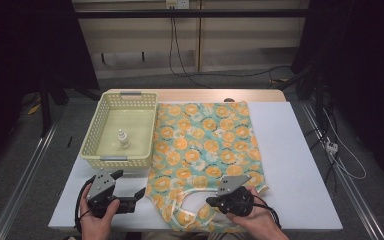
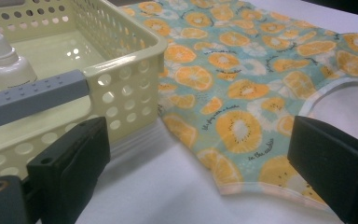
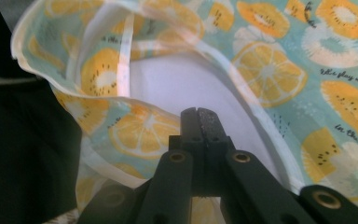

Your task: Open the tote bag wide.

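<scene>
1. Right gripper point(image 3: 199, 116) is clenched on the cloth point(image 1: 205, 145) hem at the near table point(image 1: 300, 165) edge.
2. Left gripper point(image 2: 200, 163) is released beside the perforated basket point(image 2: 130, 60).
3. Its view shows printed lettering.

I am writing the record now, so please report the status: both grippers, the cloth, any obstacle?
Left gripper open beside cloth. Right gripper shut on cloth strap. Basket left of cloth, not in the way.
</scene>
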Demonstrator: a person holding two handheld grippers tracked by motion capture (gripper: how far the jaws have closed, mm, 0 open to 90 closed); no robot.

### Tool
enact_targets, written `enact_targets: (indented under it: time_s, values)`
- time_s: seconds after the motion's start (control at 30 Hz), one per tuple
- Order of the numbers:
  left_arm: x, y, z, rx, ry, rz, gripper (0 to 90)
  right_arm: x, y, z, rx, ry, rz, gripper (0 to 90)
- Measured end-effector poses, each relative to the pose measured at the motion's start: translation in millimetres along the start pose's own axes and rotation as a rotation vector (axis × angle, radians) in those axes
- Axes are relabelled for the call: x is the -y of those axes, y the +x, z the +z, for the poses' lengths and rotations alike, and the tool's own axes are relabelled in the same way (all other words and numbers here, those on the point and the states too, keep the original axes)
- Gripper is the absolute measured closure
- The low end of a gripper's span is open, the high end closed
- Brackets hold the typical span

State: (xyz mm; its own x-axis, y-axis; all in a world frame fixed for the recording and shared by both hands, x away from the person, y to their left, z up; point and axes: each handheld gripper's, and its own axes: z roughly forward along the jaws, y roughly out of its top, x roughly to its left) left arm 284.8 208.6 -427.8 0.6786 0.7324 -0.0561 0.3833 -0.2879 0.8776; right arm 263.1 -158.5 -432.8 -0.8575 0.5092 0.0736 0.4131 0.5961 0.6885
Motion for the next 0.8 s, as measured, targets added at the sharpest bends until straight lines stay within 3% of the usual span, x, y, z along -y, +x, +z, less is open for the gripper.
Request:
enact_targets:
  time_s: [0.43,0.8]
  values:
    - [-0.2,1.0,0.5,-0.001,0.002,0.0,5.4,-14.4,-26.1,-11.0,-0.008,-0.086,0.074,90.0]
    - [-0.1,1.1,0.7,0.004,0.002,-0.003,5.4,-33.7,-57.6,-13.4,0.038,-0.132,0.103,90.0]
